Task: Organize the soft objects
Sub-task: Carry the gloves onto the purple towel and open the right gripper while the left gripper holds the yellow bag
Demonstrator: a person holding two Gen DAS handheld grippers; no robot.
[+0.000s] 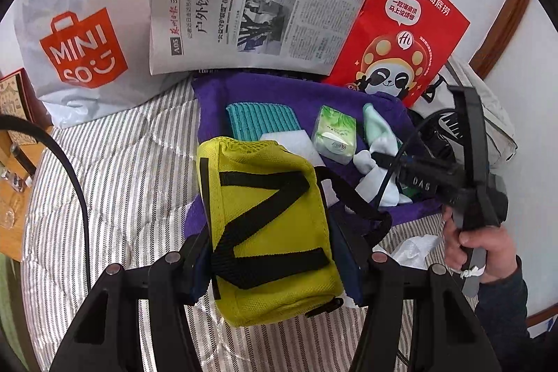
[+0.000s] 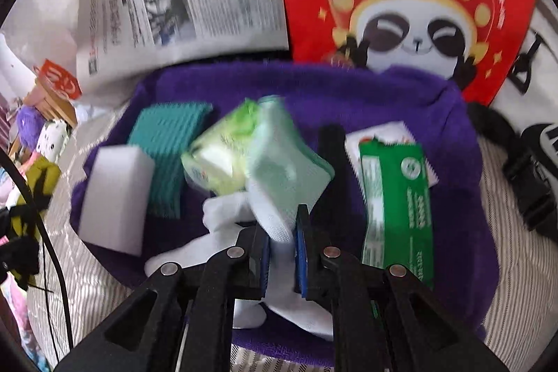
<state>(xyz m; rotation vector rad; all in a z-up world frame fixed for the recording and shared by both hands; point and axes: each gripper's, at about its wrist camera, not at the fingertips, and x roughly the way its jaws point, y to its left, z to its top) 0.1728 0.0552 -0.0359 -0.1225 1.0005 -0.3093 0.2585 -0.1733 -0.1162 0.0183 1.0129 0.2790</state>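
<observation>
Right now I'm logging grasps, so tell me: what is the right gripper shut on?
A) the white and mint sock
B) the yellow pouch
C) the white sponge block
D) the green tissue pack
A: in the right wrist view the right gripper pinches the white and mint sock between its blue pads.

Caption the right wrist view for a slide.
Right tool grips white-and-green sock over purple towel.
</observation>
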